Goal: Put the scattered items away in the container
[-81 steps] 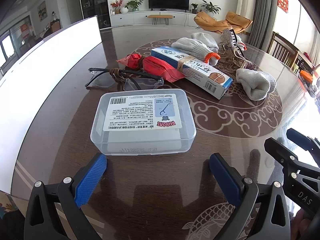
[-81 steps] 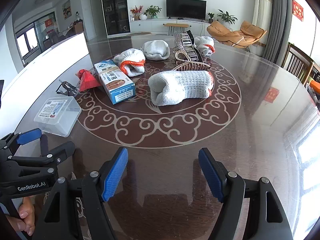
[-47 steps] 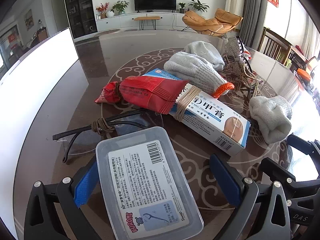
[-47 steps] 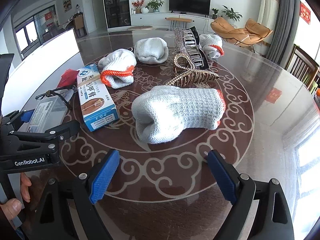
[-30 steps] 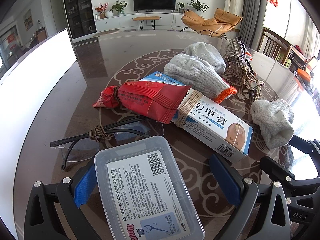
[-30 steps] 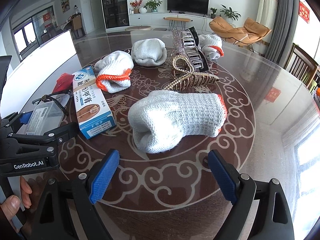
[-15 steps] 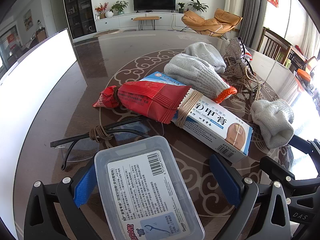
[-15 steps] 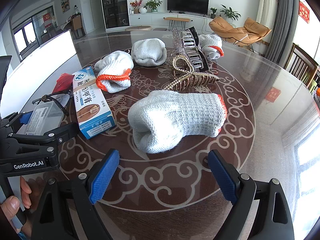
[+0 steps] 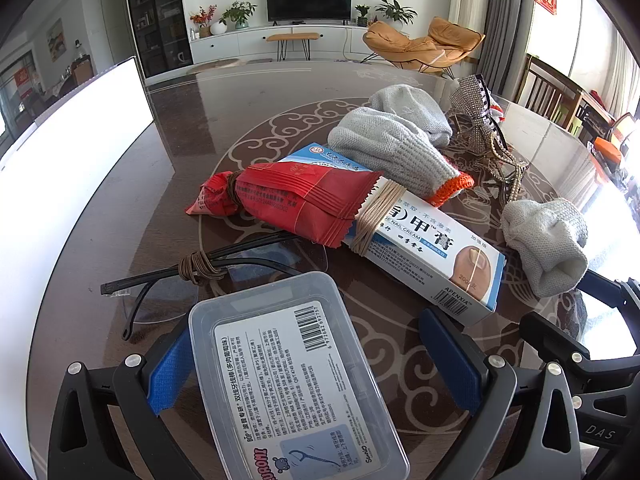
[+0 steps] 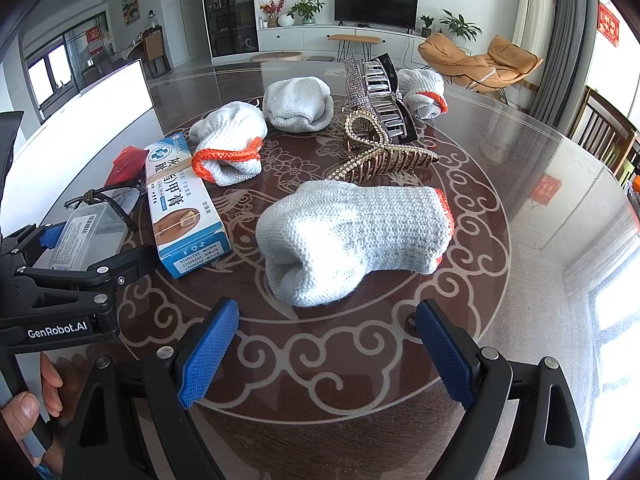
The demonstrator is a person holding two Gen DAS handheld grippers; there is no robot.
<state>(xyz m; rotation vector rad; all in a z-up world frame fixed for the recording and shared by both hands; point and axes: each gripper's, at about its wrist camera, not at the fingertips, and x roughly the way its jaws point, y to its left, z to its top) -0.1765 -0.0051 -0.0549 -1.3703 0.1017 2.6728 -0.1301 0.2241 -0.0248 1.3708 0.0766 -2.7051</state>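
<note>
Both grippers are spread wide: the left gripper (image 9: 304, 364) straddles the clear floss-pick box (image 9: 292, 380) on the table, ungripped, and the right gripper (image 10: 328, 352) faces the rolled knit glove (image 10: 352, 240), likely lining up grasps.

Right tongs (image 10: 320, 354) gape wide before the rolled glove (image 10: 352, 236).

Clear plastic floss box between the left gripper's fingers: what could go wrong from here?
The clear floss box sits skewed between the left gripper's wide-open fingers, so closing may catch a corner and spin it away. The tied glasses lie right beside it and could get dragged. No open container shows in either view, unless the white surface along the table's left is one.
</note>
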